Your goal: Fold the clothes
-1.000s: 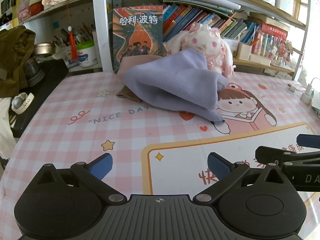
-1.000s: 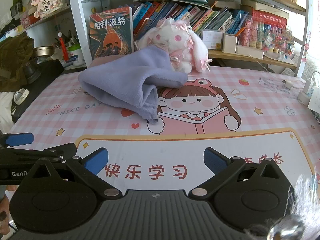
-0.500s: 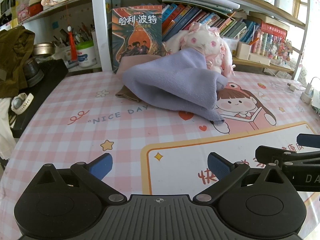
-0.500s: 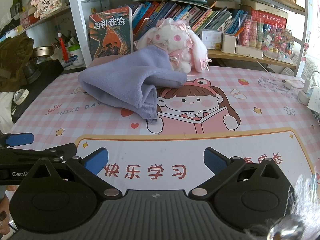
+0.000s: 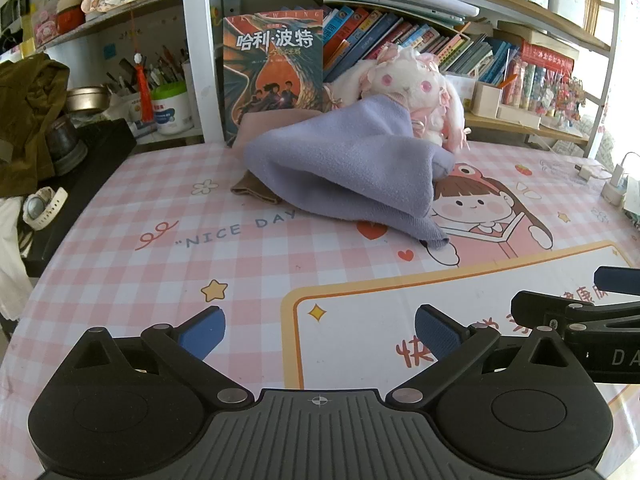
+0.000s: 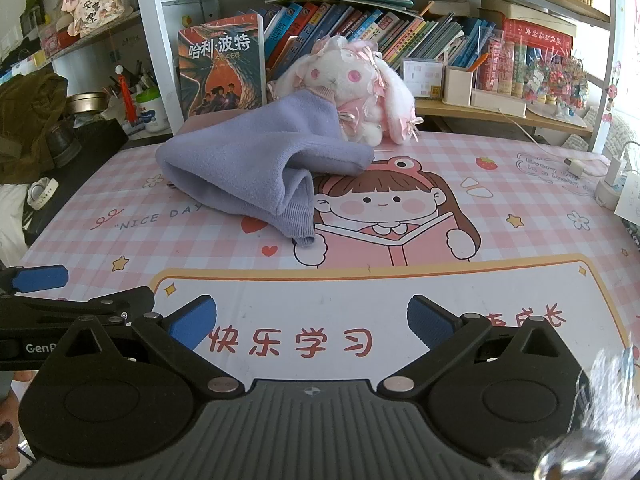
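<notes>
Far across pink gingham desk mat (image 5: 120, 264): lilac fleece garment (image 5: 352, 168) is lying crumpled vs. plush rabbit (image 5: 408, 84), long axis running far-left to near-right, ribbed cuff (image 6: 300, 232) nearest. L gripper (image 5: 316, 332) & R gripper (image 6: 308, 320) are both hovering spread wide, empty, well short; R sitting nearer cuff.

You are looking at a matt, fleecy lilac cloth garment (image 6: 248, 160) with a ribbed cuff, a fluffy plush rabbit (image 6: 352, 88), a glossy paper book cover (image 6: 220, 72), a smooth printed worktop (image 6: 520, 200) mat, and matt black plastic fingers (image 6: 192, 322).
</notes>
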{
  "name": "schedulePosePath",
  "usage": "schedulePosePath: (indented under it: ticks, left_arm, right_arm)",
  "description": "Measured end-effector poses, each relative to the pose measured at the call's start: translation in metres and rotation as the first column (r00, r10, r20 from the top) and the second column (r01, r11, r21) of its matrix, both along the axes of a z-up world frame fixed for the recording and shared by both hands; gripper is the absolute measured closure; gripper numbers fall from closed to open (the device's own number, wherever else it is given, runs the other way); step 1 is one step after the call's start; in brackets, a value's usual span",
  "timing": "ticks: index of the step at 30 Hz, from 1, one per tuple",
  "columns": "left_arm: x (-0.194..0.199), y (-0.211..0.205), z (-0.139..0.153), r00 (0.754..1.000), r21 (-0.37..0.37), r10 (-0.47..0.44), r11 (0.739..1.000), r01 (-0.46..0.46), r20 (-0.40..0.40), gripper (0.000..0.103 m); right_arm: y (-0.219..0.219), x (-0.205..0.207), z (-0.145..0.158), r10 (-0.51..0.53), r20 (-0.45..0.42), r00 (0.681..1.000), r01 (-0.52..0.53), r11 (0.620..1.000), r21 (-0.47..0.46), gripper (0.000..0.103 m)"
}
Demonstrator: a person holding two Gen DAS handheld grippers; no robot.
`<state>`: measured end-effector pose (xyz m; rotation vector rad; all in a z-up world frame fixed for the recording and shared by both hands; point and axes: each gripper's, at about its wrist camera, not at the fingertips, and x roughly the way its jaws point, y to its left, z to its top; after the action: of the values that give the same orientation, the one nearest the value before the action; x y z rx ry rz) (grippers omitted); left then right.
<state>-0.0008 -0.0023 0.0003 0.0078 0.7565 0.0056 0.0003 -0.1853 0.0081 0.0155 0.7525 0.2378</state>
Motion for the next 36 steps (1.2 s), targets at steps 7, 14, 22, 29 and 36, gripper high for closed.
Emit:
schedulePosePath:
  ticks: [7, 14, 22, 29, 36]
  left_arm:
    - [0.0002, 0.0002, 0.0002, 1.000, 0.001, -0.001, 1.000, 0.001, 0.000, 0.001]
    - [-0.0004, 0.0001, 0.0002, 1.000, 0.006, 0.000, 1.000, 0.000, -0.001, 0.001]
    - [0.0010, 0.0003, -0.0001, 1.000, 0.016, 0.002, 1.000, -0.002, -0.010, 0.001]
    - [0.0030, 0.0009, -0.0019, 1.000, 0.018, 0.005, 1.000, -0.005, -0.017, 0.001]
    - [0.0067, 0.0010, -0.0026, 1.000, 0.017, 0.004, 1.000, -0.003, -0.017, 0.001]
  right_arm:
    - [0.0004, -0.0007, 0.0006, 0.000, -0.001, 1.000, 0.000, 1.000, 0.001, 0.000]
    - [0.0008, -0.0025, 0.0004, 0.003, 0.000, 1.000, -0.003, 1.000, 0.001, 0.000]
    - [0.0010, -0.0023, -0.0006, 0.004, -0.008, 1.000, -0.004, 1.000, 0.007, 0.000]
    - [0.0011, 0.0010, -0.0028, 0.007, -0.021, 1.000, -0.007, 1.000, 0.012, 0.000]
    - [0.0008, 0.0047, -0.0029, 0.004, -0.021, 1.000, -0.004, 1.000, 0.012, 0.000]
